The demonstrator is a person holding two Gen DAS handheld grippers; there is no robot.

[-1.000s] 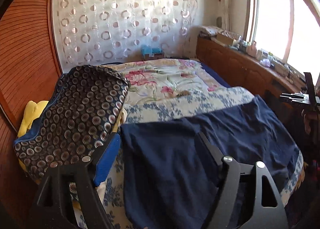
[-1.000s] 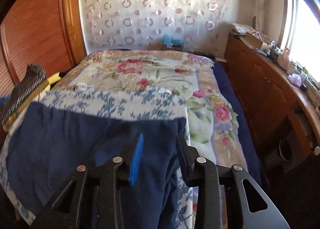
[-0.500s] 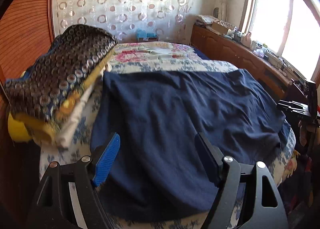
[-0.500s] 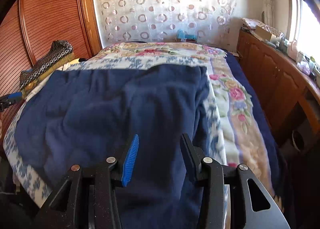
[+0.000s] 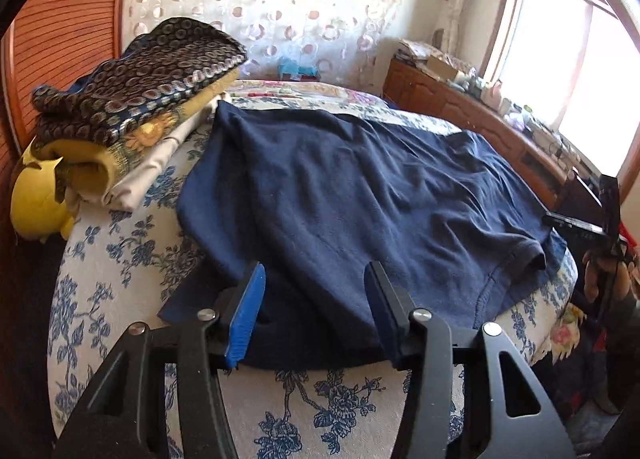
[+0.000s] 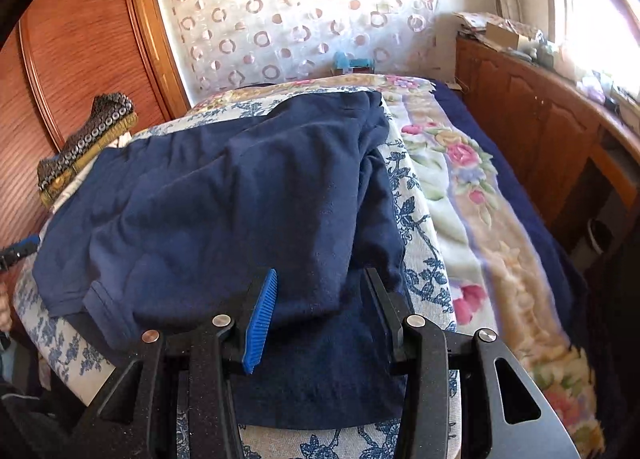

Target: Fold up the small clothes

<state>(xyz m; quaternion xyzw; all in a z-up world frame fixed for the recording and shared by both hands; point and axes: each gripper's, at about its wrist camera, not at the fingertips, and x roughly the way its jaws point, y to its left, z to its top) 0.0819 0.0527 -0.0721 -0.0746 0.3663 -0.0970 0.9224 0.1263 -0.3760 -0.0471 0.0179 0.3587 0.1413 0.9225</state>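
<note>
A navy blue T-shirt (image 5: 360,187) lies spread and wrinkled across the near end of the bed, one sleeve (image 5: 520,259) towards the right edge. My left gripper (image 5: 318,287) hangs low over the shirt's near left hem. Its jaws are closing with the cloth between the fingers, and the pads stand clear of it. In the right wrist view the same shirt (image 6: 224,199) fills the middle. My right gripper (image 6: 320,291) sits over its near right hem, open, with the cloth lying under the gap. A hand carries that gripper (image 5: 600,219) at the right edge of the left wrist view.
A stack of folded clothes (image 5: 132,99) topped by a ring-patterned piece sits left of the shirt, with a yellow item (image 5: 32,195) beside it. The blue-flowered sheet (image 5: 120,259) covers the bed, the pink floral blanket (image 6: 460,187) to the right. A cluttered wooden cabinet (image 6: 540,131) runs along the window side.
Both grippers drew back to the bed's near edge and sank. The shirt, bunched at first, now lies flat. The left jaws have narrowed; the right jaws have widened a little.
</note>
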